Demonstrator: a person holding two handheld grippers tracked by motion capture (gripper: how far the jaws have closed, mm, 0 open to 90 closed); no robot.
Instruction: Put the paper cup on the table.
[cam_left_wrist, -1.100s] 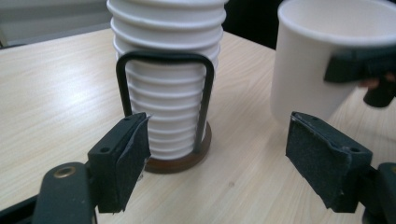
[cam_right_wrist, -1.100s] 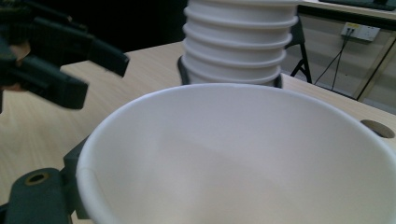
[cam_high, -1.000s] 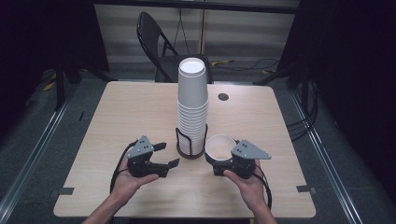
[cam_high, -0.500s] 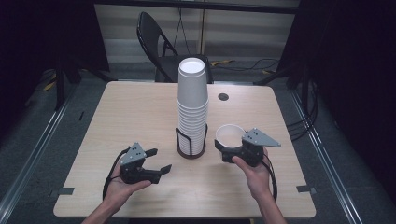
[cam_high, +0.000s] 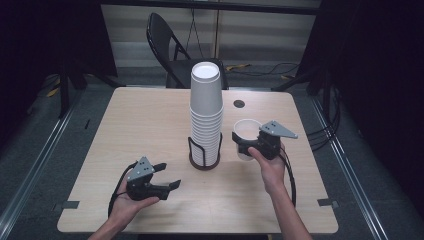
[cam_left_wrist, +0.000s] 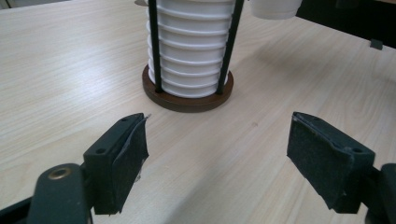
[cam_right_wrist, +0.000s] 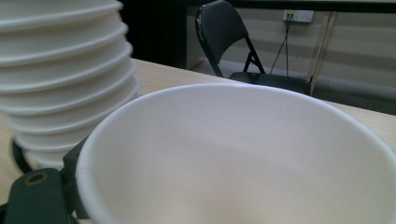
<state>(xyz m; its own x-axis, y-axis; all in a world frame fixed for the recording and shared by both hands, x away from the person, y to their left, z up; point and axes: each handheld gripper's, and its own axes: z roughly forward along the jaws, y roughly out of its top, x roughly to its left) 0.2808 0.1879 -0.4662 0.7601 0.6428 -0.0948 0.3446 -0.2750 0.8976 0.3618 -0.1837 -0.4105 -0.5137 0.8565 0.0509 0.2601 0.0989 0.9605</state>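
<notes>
White paper, thin-walled and light, is making up the single cup that the right gripper is pinching by its wall, open mouth up, just to the right of the tall cup stack. In the right gripper view the cup's rolled rim is spreading across the frame, with one black jaw lying against the outer wall at lower left; the far jaw is hidden behind the cup. The stack is standing in a black wire holder on a round brown base at the middle of the pale wooden table. The left gripper is resting low near the table's front-left area, its jaws spread wide with nothing between them, its pads pointing toward the holder.

Handling, as a judgement: such a cup is probably weighing almost nothing and yielding readily, so a hard squeeze is likely to be ovalling or creasing the wall. The rolled rim is the stiffest part; a grip just beneath it, across the wall, is likely the securest. The smooth paper may be sliding on the pads if pressure is too light. Nested cups in the stack may be clinging together, so the empty gripper could be steadying the holder.
</notes>
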